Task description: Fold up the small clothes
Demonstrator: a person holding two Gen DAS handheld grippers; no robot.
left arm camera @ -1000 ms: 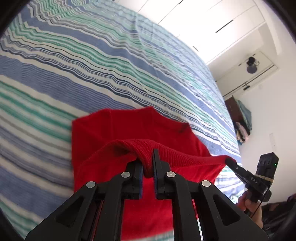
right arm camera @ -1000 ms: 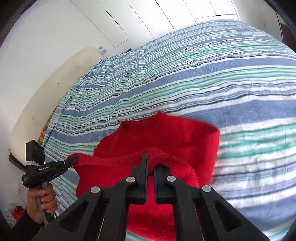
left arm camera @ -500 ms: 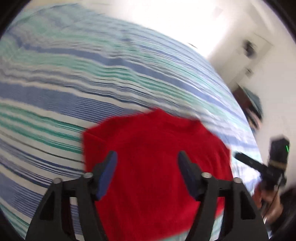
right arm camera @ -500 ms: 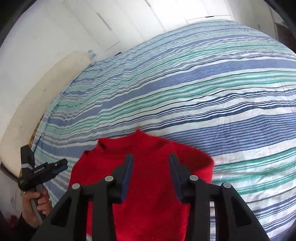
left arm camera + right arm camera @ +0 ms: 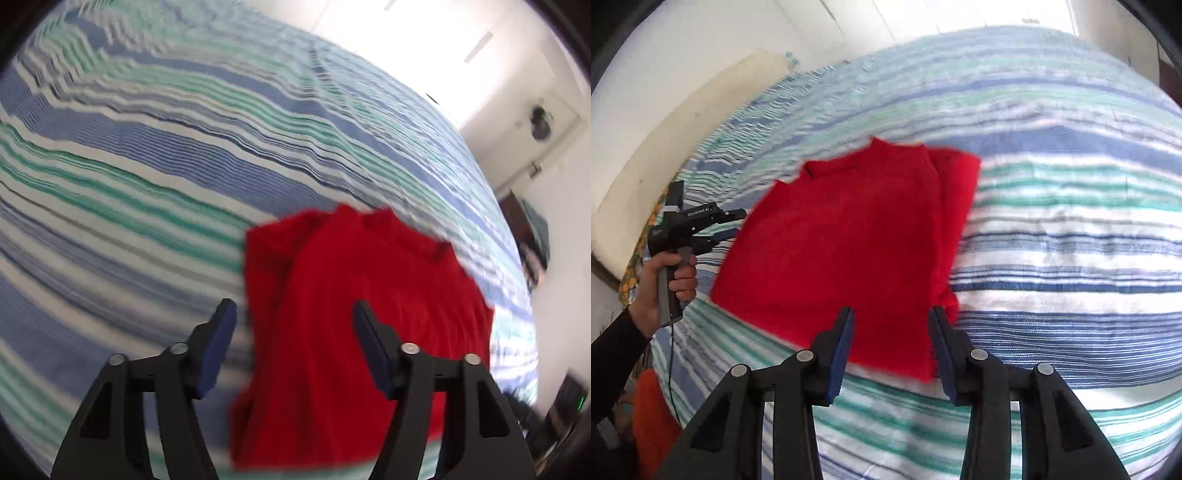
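Observation:
A red knit sweater [image 5: 354, 310] lies folded flat on the striped bedspread [image 5: 147, 155], its collar toward the far side. My left gripper [image 5: 291, 314] is open and empty, above the sweater's left edge. In the right wrist view the sweater [image 5: 849, 236] lies in the middle of the bed and my right gripper [image 5: 891, 321] is open and empty over its near edge. The left gripper [image 5: 727, 223] shows there at the sweater's left side, held in a hand.
The blue, green and white striped bedspread [image 5: 1071, 221] covers the whole bed. A cream headboard [image 5: 683, 122] stands at the left. An orange-red garment [image 5: 650, 413] lies at the lower left. White cupboards [image 5: 424, 48] stand behind the bed.
Both grippers have let go of the sweater's hem and opened. The hem has dropped onto the sweater, which now lies folded. Both grippers have drawn back from it.

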